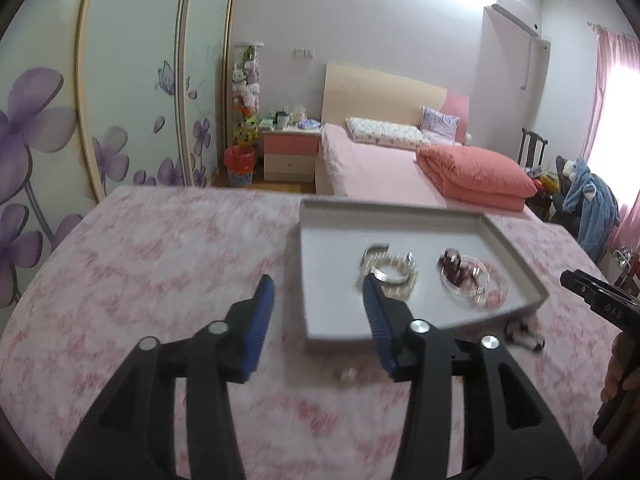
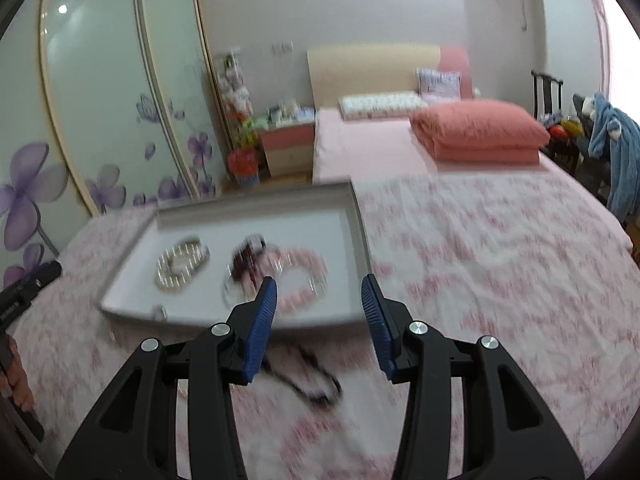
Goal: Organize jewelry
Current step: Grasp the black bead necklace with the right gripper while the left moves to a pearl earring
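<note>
A shallow grey tray [image 1: 320,312] [image 2: 132,296] lies on the pink patterned cloth. In it are silver bracelets [image 1: 390,272] [image 2: 182,264], a clear bangle with dark red beads [image 1: 464,276] [image 2: 246,266] and a pink bead bracelet [image 2: 308,276]. A small silver ring [image 1: 346,375] lies on the cloth in front of the tray. A black and white piece [image 1: 524,334] [image 2: 308,376] lies on the cloth by the tray's near edge. My left gripper [image 1: 318,292] is open and empty above the tray's near left corner. My right gripper [image 2: 319,292] is open and empty above the tray's near right corner.
The pink cloth [image 1: 160,280] covers a table. Behind it stand a bed [image 1: 380,168] with a folded coral quilt [image 1: 476,176], a nightstand [image 1: 290,152], a red bin [image 1: 239,164] and a flowered wardrobe [image 1: 80,120]. A chair with blue clothing [image 1: 592,204] stands at right.
</note>
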A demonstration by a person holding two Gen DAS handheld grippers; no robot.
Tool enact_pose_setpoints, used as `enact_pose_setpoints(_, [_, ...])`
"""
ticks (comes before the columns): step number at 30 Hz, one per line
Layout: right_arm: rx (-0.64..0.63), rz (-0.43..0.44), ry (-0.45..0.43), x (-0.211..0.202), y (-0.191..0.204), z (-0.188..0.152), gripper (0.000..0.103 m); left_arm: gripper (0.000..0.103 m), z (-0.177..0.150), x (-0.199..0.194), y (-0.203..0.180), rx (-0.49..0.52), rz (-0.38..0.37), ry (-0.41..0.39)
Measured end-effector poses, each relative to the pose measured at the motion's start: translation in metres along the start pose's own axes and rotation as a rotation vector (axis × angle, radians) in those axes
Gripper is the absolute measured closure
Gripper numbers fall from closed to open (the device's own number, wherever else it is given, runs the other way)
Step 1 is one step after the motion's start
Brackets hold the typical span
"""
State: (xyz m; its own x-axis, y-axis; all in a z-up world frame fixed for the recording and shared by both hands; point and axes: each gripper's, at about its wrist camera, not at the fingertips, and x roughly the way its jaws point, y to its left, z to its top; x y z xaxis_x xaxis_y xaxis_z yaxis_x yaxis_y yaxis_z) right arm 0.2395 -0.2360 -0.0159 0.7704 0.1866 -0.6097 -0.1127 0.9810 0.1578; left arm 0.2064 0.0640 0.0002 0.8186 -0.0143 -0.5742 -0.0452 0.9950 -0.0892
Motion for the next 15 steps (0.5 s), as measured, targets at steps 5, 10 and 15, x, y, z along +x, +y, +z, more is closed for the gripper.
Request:
enact_pose_setpoints(5, [-0.031, -0.002, 0.114, 0.012, -0.006, -0.027, 0.064, 0.041, -0.021, -0.002, 0.011, -0.007, -0.006, 0.054])
enact_pose_setpoints(10, [-0.014, 0.002, 0.182, 0.023, -0.007, -0.044, 0.068, 0.037, -0.035, -0.001, 0.007, 0.012, -0.012, 0.096])
enact_pose_setpoints(15, [-0.029, -0.015, 0.193, 0.031, 0.0, -0.045, 0.068, 0.036, -0.041, -0.002, -0.003, 0.041, -0.024, 0.11])
